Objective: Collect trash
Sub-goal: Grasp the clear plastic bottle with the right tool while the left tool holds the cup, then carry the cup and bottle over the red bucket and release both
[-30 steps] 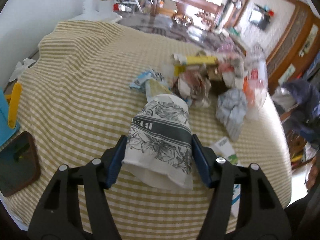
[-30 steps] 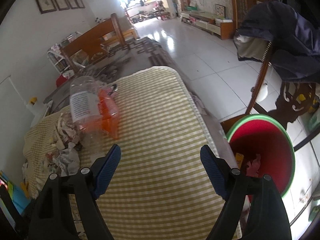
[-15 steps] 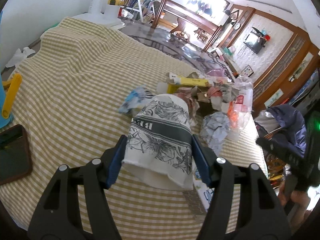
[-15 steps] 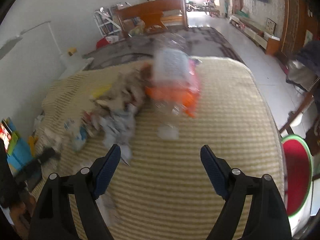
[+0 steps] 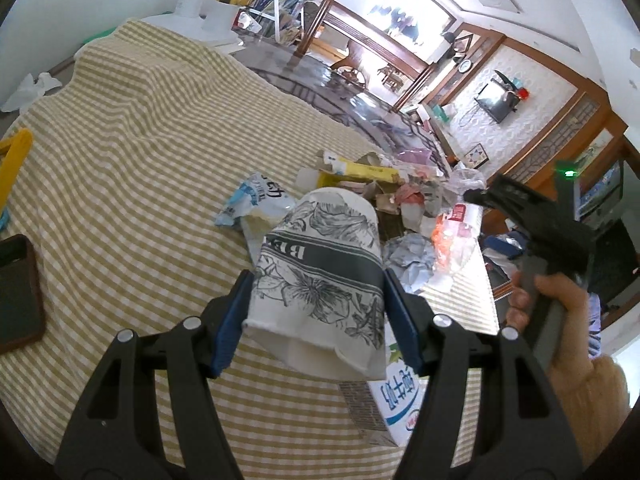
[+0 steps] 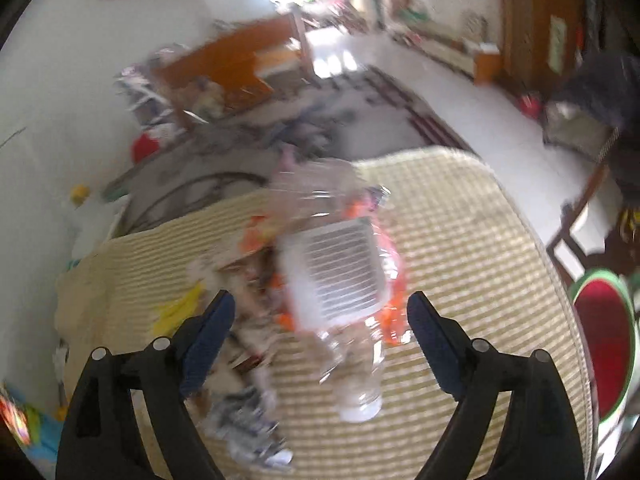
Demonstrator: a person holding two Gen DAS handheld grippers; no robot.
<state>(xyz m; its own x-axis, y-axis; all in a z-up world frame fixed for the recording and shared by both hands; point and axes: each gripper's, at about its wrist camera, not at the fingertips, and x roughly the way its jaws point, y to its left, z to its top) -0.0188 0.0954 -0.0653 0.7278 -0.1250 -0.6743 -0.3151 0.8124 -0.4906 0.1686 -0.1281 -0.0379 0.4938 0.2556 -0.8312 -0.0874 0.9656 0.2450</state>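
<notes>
Olive-checked cloth, black-floral white cup

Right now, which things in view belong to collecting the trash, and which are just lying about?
Job:
- paper cup, held in the left tool
- clear plastic bottle, ahead of the opening, empty right tool
- crumpled paper
- blue snack wrapper
- carton
- red bin

Lying about:
- phone
- checked tablecloth

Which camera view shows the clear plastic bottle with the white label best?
The right wrist view: the plastic bottle lies centred ahead of the opening, empty right gripper, whole from body to cap, though blurred. The left wrist view shows it only small, far off at the trash pile's right edge.
</notes>
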